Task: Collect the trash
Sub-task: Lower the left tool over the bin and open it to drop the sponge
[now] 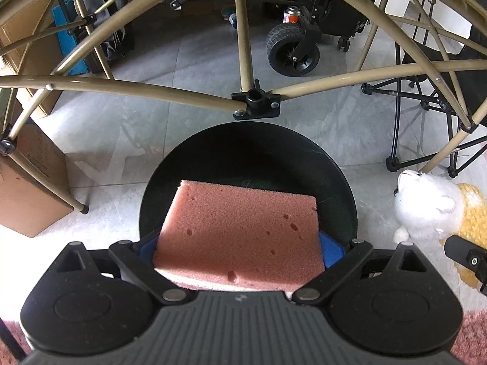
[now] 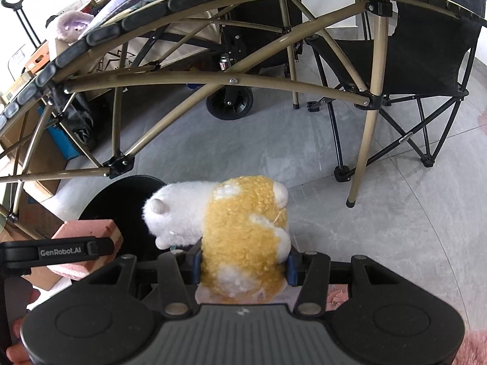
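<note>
My left gripper (image 1: 240, 251) is shut on a pink sponge (image 1: 240, 228), its blue pads pressing both sides. The sponge hangs over the open mouth of a round black bin (image 1: 274, 158) on the floor. My right gripper (image 2: 243, 266) is shut on a white and yellow plush toy (image 2: 240, 228), held beside the black bin (image 2: 121, 194). The plush toy (image 1: 438, 213) shows at the right edge of the left wrist view, and the sponge (image 2: 88, 237) with the left gripper's finger (image 2: 61, 251) shows at the lower left of the right wrist view.
A folding table's tan tube frame (image 1: 252, 100) arches over the bin. A cardboard box (image 1: 27, 191) stands left of it. A black folding chair (image 2: 411, 60), a cart wheel (image 1: 292, 50) and a gas can (image 1: 291, 15) lie beyond. Pink rug (image 2: 474, 346) at the near edge.
</note>
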A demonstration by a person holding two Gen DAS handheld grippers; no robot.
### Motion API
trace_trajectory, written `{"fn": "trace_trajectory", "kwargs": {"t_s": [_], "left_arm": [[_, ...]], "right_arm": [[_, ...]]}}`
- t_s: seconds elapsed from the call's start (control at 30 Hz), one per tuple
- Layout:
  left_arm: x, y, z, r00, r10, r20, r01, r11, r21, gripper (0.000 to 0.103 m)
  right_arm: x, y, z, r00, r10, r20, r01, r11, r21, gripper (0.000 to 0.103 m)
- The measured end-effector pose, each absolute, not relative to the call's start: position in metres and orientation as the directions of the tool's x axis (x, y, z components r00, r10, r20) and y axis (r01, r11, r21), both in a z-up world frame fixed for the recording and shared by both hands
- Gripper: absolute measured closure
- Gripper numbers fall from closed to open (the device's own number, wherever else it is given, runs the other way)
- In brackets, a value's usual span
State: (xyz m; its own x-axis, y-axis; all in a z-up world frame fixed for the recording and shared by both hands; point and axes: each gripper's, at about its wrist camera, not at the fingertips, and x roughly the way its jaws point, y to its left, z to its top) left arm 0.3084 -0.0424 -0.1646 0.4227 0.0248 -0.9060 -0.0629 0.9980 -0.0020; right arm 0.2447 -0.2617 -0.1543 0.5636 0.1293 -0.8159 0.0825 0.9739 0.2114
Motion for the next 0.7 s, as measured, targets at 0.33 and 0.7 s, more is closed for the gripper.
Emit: {"fn": "trace_trajectory", "kwargs": {"t_s": [0.33,0.7], "left_arm": [[0.33,-0.036,-0.184,0.314,0.008,-0.949,-0.129,0.991,-0.034,0.0],[0.328,-0.035,-0.187,0.302,0.005,-0.953,-0.127,0.991,-0.035,0.0]], "right_arm": [[0.256,-0.266,-0.159,0.554,0.127,-0.823,0.093,0.973,0.213,0.055],[0.255,-0.268,-0.159,0.559,0.126,-0.819,0.099,0.971,0.216,0.055]]}}
